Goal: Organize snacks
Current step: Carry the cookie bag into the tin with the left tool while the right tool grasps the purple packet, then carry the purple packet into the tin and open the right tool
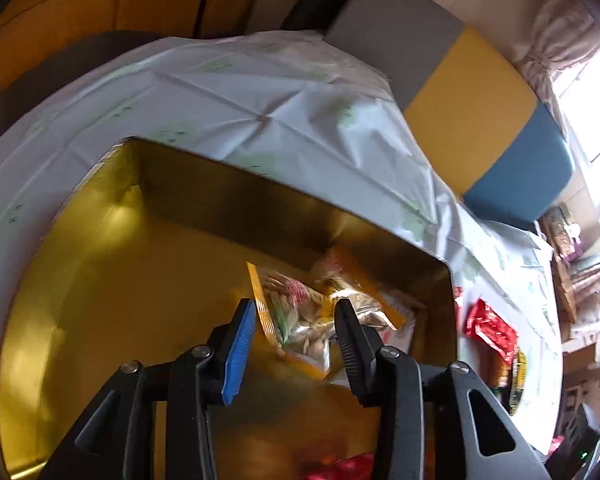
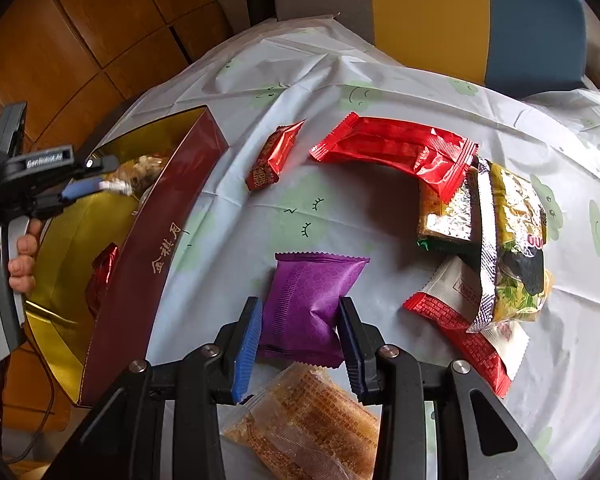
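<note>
A maroon box (image 2: 148,264) with a gold lining (image 1: 100,280) stands at the table's left. My left gripper (image 1: 295,306) hangs over its right end, open. A clear, orange-edged seed packet (image 1: 300,320) lies between and below its fingers, free of the pads, beside another seed packet (image 1: 348,276). The right wrist view shows that gripper (image 2: 108,174) above the box, a hand (image 2: 22,256) on its handle. A red packet (image 2: 102,276) lies in the box. My right gripper (image 2: 300,303) is shut on a purple packet (image 2: 308,300), its pads against both sides.
On the pale printed tablecloth (image 2: 340,80) lie a long red packet (image 2: 396,148), a small red one (image 2: 274,156), a silver-green one (image 2: 448,220), a yellow-green bag (image 2: 516,240), a white-red packet (image 2: 460,312) and an amber packet (image 2: 304,412). Yellow and blue cushions (image 2: 428,12) sit beyond.
</note>
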### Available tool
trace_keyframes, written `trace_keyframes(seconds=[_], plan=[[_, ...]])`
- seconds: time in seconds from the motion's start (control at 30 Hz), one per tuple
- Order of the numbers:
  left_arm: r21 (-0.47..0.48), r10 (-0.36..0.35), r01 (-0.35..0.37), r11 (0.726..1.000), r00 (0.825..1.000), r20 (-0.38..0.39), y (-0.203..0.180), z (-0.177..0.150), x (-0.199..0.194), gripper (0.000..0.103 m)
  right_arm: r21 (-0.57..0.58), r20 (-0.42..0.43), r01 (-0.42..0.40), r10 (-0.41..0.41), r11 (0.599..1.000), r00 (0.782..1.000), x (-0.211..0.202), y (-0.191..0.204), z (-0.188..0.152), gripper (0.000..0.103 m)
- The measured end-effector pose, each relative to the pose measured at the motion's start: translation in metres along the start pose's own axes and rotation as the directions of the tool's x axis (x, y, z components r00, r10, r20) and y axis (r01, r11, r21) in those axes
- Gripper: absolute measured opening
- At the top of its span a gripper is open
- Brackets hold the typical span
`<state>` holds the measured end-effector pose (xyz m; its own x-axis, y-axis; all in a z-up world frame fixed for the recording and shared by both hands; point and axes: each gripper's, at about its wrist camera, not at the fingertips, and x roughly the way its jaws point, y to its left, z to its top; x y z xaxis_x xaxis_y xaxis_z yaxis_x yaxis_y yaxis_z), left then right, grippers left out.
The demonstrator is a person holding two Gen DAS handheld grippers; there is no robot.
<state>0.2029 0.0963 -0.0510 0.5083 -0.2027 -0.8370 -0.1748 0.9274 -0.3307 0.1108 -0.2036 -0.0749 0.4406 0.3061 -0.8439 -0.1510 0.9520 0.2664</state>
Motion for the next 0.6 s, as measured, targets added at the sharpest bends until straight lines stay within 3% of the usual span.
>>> trace_keyframes(seconds=[0.2,0.6], plan=[[0.036,0.036,-0.039,0.999,0.997,0.072,0.013,-0.032,-0.037,0.042,0.001,0.01,0.002,-0.002,1.0,1.0,0.0,0.0,-0.001,0.038],[0.165,0.058,-0.088,0.982,0.982,0.178,-0.006,-0.098,-0.096,0.042,0.021,0.031,0.022,-0.023,1.0,0.999,-0.004,0.003,-0.003,0.038]])
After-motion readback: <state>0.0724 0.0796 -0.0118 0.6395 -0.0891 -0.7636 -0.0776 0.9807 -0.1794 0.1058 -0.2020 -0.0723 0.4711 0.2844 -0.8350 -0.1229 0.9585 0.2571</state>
